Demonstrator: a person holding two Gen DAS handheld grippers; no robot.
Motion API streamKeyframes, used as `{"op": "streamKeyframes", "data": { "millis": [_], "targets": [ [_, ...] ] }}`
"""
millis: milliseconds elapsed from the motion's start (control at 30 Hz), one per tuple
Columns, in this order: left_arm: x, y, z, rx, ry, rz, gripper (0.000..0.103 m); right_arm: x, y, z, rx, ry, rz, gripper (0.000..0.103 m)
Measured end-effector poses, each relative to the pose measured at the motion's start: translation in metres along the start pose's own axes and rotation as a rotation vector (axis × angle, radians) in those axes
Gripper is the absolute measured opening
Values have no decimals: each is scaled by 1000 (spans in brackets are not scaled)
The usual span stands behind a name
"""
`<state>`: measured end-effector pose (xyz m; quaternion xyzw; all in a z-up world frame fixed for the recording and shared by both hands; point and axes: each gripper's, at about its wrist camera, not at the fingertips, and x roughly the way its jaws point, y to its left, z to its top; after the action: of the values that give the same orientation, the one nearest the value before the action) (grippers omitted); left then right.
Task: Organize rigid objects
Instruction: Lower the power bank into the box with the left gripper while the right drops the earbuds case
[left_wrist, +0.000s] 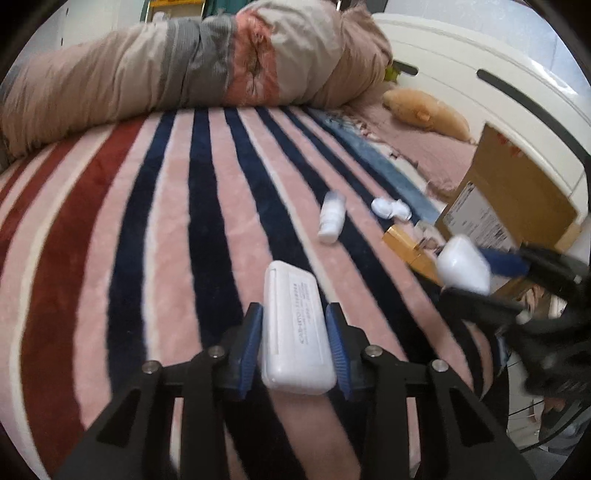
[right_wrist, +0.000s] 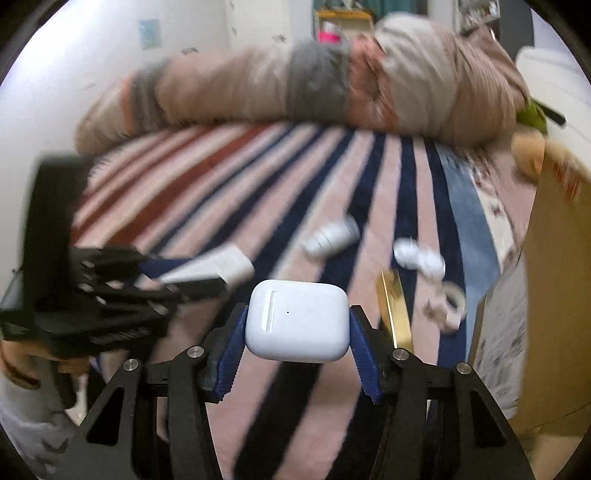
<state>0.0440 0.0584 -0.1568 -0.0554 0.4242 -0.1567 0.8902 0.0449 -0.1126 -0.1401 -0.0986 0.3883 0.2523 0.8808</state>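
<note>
Earbud case (right_wrist: 297, 319) sits clamped in the right tongs (right_wrist: 297, 332) and a flat white case (left_wrist: 295, 332) in the left tongs (left_wrist: 295, 343), both apparently bound for the cardboard box (left_wrist: 517, 199), while a white bottle (left_wrist: 331, 218), crumpled white piece (left_wrist: 389, 208) and gold box (left_wrist: 404, 243) lie on the bed near that box, unsorted.

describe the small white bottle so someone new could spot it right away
Start at the striped blanket on the bed, then look right toward the cardboard box. The small white bottle lies on its side on the stripes, left of a crumpled white wad. Unlike the two white cases held in the fingers, it is cylindrical, ribbed and lying loose.
</note>
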Motion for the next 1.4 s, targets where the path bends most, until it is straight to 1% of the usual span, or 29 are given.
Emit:
{"op": "streamKeyframes", "data": {
  "millis": [100, 167, 233, 333, 433, 533, 600, 667, 800, 933, 1000, 1033, 1100, 1267, 1400],
  "targets": [
    [-27, -9, 11, 28, -57, -10, 31, -28, -2, 17, -8, -60, 6, 50],
    [-47, -21, 20, 62, -99, -8, 31, -53, -10, 27, 1, -109, -8, 50],
    [-62, -33, 29, 91, -132, -15, 31, -80, -23, 33, 5, -161, -37, 50],
    [-82, -55, 44, 131, -181, -56, 31, -117, -52, 31, 38, -213, -104, 50],
    [-97, -80, 58, 171, -218, -101, 31, -141, -91, 25, 97, -214, -175, 50],
    [-101, -103, 69, 206, -231, -134, 31, -147, -124, 14, 105, -152, -252, 50],
    [-102, -117, 72, 220, -231, -147, 31, -142, -143, 4, 103, -88, -296, 50],
    [-99, -129, 78, 225, -230, -162, 31, -136, -157, -7, 105, -28, -320, 50],
    [-96, -155, 87, 259, -219, -194, 31, -129, -175, -25, 116, 37, -318, 50],
    [-95, -188, 99, 308, -206, -250, 31, -129, -180, -34, 122, 25, -302, 50],
    [-92, -206, 105, 328, -194, -287, 31, -133, -180, -36, 127, 7, -296, 54],
    [-88, -216, 109, 343, -182, -311, 31, -134, -182, -35, 128, -3, -291, 59],
    [-83, -232, 112, 370, -161, -332, 31, -137, -180, -37, 122, -17, -291, 60],
    [-57, -266, 113, 427, -73, -372, 31, -139, -181, -40, 113, -25, -282, 60],
    [-40, -278, 112, 451, -23, -356, 31, -142, -181, -39, 98, -41, -282, 60]
  ]
}}
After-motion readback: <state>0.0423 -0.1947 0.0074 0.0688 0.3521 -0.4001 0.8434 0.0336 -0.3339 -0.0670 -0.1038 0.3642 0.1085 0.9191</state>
